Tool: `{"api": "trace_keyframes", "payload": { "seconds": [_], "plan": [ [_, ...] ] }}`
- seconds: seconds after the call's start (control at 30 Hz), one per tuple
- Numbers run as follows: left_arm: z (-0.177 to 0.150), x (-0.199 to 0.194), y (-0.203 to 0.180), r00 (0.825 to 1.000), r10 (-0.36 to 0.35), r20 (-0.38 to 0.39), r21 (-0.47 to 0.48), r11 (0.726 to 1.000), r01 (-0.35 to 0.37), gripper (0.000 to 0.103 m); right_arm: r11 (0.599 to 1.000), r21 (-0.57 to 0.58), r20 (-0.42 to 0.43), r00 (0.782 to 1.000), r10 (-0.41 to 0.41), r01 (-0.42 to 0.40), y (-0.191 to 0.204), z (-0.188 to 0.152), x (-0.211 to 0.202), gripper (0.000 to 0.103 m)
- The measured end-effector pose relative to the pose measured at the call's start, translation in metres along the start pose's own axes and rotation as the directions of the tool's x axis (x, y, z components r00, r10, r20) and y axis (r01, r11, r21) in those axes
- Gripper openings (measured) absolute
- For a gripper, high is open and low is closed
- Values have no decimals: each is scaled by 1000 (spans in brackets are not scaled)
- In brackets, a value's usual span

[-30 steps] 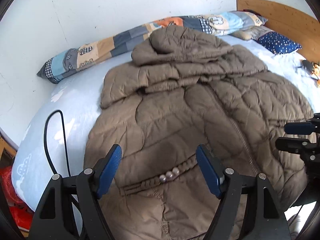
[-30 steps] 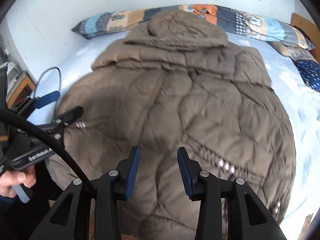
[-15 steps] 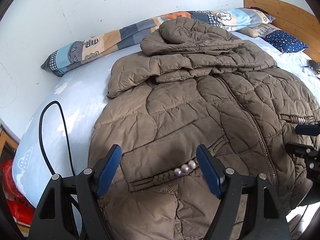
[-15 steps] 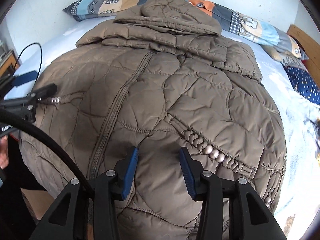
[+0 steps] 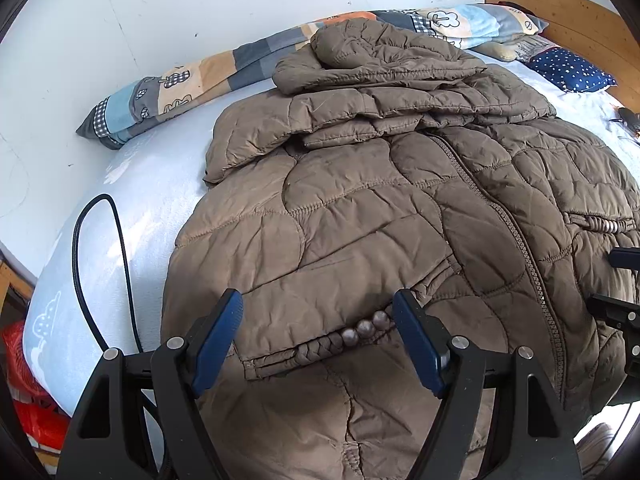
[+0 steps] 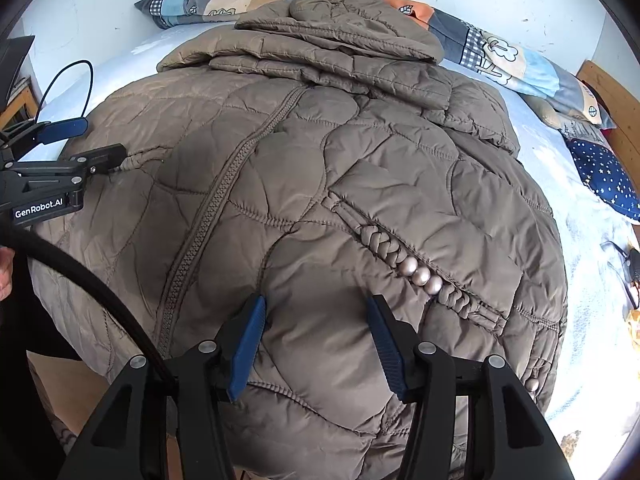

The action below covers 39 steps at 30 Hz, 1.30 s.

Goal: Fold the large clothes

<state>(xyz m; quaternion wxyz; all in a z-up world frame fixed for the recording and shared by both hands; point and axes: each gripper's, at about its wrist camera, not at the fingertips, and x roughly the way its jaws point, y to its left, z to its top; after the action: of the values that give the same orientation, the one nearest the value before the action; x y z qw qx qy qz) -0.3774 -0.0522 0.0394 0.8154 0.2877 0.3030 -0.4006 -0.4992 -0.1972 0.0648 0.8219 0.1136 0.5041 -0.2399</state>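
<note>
At the left edge of the pale blue bedsheet [image 5: 168, 184] a thin black cable [image 5: 120, 248] loops up from the bedside, and just beside it the left gripper [image 5: 316, 336] hangs low over the hem of the big brown quilted puffer jacket [image 5: 380, 208]. Its blue-padded fingers [image 5: 218, 336] stand wide apart, holding nothing, and they straddle the braided pocket trim with three pearl beads [image 5: 366, 326]. The jacket lies front up across the bed, zip closed, its sleeves and hood folded in over the chest near the long patchwork pillow [image 5: 188, 84] by the white wall. Further right, the right gripper [image 6: 316, 340] points the same way over the jacket's other half, tilted down toward the cloth, its fingers [image 6: 248, 344] also spread and empty, just left of the second pearl-beaded pocket [image 6: 420, 276]. Past the jacket's right side sits a navy star-print cushion [image 6: 604, 176] against the wooden headboard [image 5: 560, 12].
</note>
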Motion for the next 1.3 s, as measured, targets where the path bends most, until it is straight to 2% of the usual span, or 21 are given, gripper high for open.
{"api": "trace_keyframes", "payload": {
  "seconds": [0.3, 0.43, 0.63, 0.7, 0.8, 0.93, 1.03, 1.07, 1.13, 1.17, 1.3],
  "plan": [
    [-1, -1, 4, 1000, -9, -13, -9, 1000, 9, 77, 1000, -14, -13, 1000, -13, 12, 3, -2, 0, 59],
    [-8, 2, 19, 996, -50, -70, -56, 997, 46, 77, 1000, 10, -37, 999, 9, -9, -2, -8, -3, 60],
    [-23, 0, 68, 988, -69, -139, -174, 984, 44, 77, 983, 149, -83, 990, 118, -105, -26, -23, -12, 61],
    [-26, -3, 93, 984, -89, -154, -242, 969, 50, 77, 968, 212, -64, 986, 154, -137, -39, -27, -22, 61],
    [-33, -8, 131, 975, -138, -176, -341, 937, 71, 77, 923, 339, 2, 981, 192, -182, -72, -36, -46, 61],
    [-42, -13, 176, 950, -250, -185, -446, 883, 146, 77, 841, 505, 64, 980, 187, -194, -123, -56, -72, 61],
    [-53, -6, 189, 911, -354, -209, -532, 823, 198, 77, 768, 620, 53, 985, 166, -162, -158, -79, -79, 61],
    [-58, -3, 188, 899, -374, -228, -546, 813, 200, 76, 747, 647, 44, 986, 161, -151, -165, -86, -79, 61],
    [-63, 2, 178, 879, -393, -271, -550, 812, 194, 76, 679, 719, 25, 982, 188, -148, -177, -102, -73, 61],
    [-66, 5, 174, 866, -410, -285, -554, 808, 200, 76, 659, 738, 18, 980, 200, -148, -181, -105, -70, 61],
    [-80, 9, 164, 835, -450, -317, -588, 784, 199, 76, 628, 767, -1, 979, 205, -131, -186, -113, -64, 61]
  ]
}}
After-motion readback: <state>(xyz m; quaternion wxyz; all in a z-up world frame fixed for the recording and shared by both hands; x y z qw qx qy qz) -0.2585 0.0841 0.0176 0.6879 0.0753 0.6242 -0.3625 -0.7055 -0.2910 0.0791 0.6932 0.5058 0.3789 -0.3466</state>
